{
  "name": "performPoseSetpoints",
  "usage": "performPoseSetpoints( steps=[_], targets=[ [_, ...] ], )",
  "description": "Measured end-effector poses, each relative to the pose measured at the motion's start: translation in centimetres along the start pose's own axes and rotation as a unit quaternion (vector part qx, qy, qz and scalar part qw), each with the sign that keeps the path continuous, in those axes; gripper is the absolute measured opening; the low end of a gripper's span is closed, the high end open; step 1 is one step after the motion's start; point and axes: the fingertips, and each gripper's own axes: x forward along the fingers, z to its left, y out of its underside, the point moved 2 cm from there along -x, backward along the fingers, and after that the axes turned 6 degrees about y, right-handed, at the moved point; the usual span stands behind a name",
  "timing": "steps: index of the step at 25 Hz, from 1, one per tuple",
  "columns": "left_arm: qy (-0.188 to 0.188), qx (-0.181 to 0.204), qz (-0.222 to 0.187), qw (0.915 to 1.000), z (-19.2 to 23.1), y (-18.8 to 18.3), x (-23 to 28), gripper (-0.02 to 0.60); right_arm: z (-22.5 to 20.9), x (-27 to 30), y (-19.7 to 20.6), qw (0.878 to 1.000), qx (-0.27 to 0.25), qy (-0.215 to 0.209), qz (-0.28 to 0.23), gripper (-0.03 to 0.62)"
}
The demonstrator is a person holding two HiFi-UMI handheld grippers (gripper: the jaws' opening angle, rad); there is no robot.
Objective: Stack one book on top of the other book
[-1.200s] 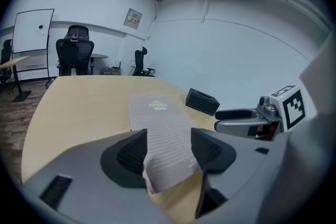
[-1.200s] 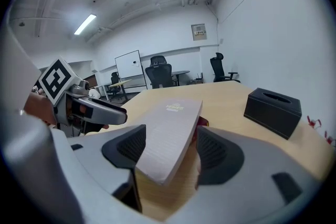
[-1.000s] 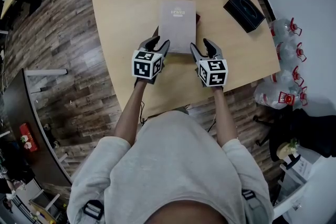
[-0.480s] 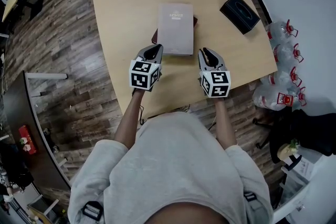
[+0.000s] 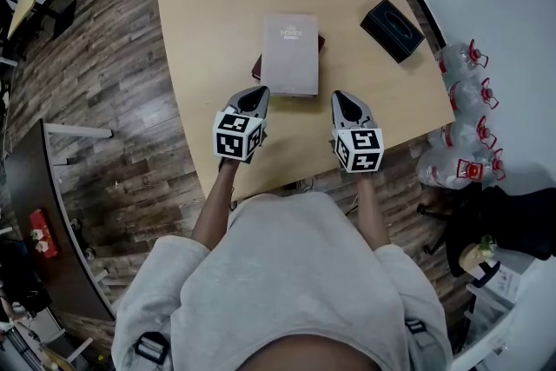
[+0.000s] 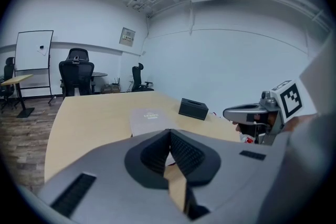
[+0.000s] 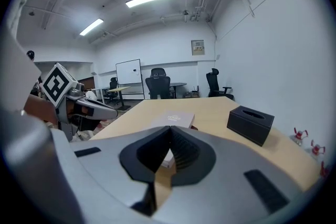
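- The pale grey-beige book point(image 5: 289, 54) has a plain matte cover with a small line of light print near its far edge. It lies flat and is seen lengthwise in the upper middle of the head view.
- It rests on top of a dark red book point(image 5: 257, 65), which shows only as thin slivers past the top book's left and right edges.
- Books: two, stacked on the light wooden table point(image 5: 217, 13), nearer its front edge than its far one.
- Black box point(image 5: 392, 29): one, at upper right on the table, well apart from the stack.
- Clear bottles with red caps point(image 5: 460, 61): several on the floor at the right edge. The exact count is unclear.
- Grippers: two.
- The left gripper point(image 5: 257, 91) is just below the stack's lower left corner, jaws pressed together with nothing between them.
- The right gripper point(image 5: 345, 96) is just below and right of the stack. Its jaws have just been closing and now meet on nothing.
- Neither gripper touches the books.
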Motion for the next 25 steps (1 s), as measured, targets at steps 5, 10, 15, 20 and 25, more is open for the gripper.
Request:
performPoseSetpoints(
  steps=[5, 10, 15, 20, 25],
  targets=[
    [0.000, 0.010, -0.002, 1.0000, -0.6, 0.0, -0.9, 0.009, 0.2, -1.1, -0.6, 1.000, -0.011, -0.004, -0.016, 0.005],
    [-0.005, 0.018, -0.009, 0.9998, -0.8, -0.3, -1.7, 0.009, 0.2, -2.3, -0.8, 0.999, -0.018, -0.007, -0.035, 0.005],
    [-0.013, 0.021, -0.019, 0.9995, -0.5, -0.4, -2.5, 0.009, 0.1, -3.1, -0.7, 0.999, -0.014, -0.010, -0.042, 0.004],
    [-0.017, 0.019, -0.022, 0.9994, -0.4, -0.1, -3.1, 0.009, 0.2, -3.5, -0.6, 0.999, -0.017, -0.006, -0.042, 0.003],
    [-0.017, 0.019, -0.026, 0.9993, -0.6, -0.3, -3.2, 0.009, 0.1, -3.7, -0.9, 0.999, -0.018, -0.004, -0.047, 0.003]
  ],
)
